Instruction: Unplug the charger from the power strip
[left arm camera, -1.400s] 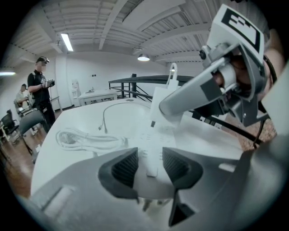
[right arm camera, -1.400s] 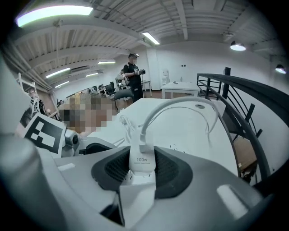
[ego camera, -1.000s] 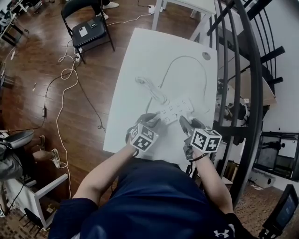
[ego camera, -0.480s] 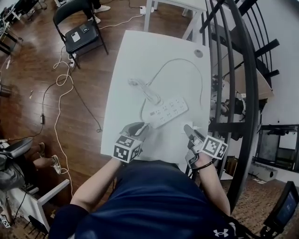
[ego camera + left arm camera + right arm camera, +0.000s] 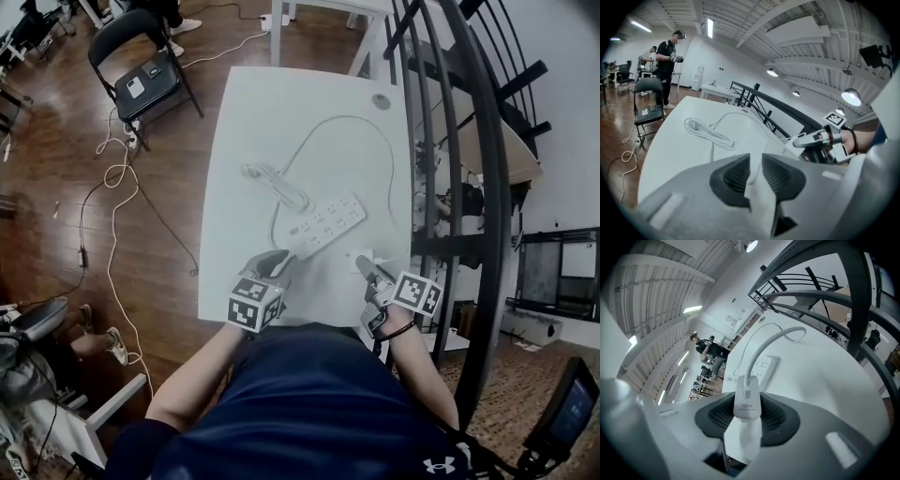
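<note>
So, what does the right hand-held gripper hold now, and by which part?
The white charger, pinched across its body between the jaws, unplugged from the power strip. Its cable runs ahead.

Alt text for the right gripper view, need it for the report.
The right gripper holds a white charger marked 100w between its jaws, its cable arching away over the white table. The white power strip lies beyond, apart from the charger, with a dark railing at right.
</note>
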Motion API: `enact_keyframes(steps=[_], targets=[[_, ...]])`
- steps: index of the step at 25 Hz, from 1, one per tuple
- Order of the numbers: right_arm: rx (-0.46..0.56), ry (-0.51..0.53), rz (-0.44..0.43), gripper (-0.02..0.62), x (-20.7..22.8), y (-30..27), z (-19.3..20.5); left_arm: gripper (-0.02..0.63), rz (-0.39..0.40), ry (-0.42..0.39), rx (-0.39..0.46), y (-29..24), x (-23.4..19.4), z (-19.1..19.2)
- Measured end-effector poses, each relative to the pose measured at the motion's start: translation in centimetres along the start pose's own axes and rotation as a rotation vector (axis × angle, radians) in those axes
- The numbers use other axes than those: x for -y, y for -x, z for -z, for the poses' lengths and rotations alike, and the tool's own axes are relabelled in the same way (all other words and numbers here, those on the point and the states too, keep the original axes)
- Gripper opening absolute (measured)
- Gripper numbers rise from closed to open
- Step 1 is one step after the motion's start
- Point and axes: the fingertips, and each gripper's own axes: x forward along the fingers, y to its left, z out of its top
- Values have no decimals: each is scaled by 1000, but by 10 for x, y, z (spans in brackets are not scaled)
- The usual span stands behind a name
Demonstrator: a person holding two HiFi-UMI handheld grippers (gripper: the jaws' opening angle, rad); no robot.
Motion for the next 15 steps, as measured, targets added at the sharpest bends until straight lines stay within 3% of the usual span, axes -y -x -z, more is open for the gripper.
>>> enact_keyframes(steps=[5,15], targets=[[-37,-16,19,143,14,-35,18,81,-41,-52,-2,1,-29,10],[-35,-66,45,143,28,-29,36,80,-7,-111,-44,-3,-6,14]])
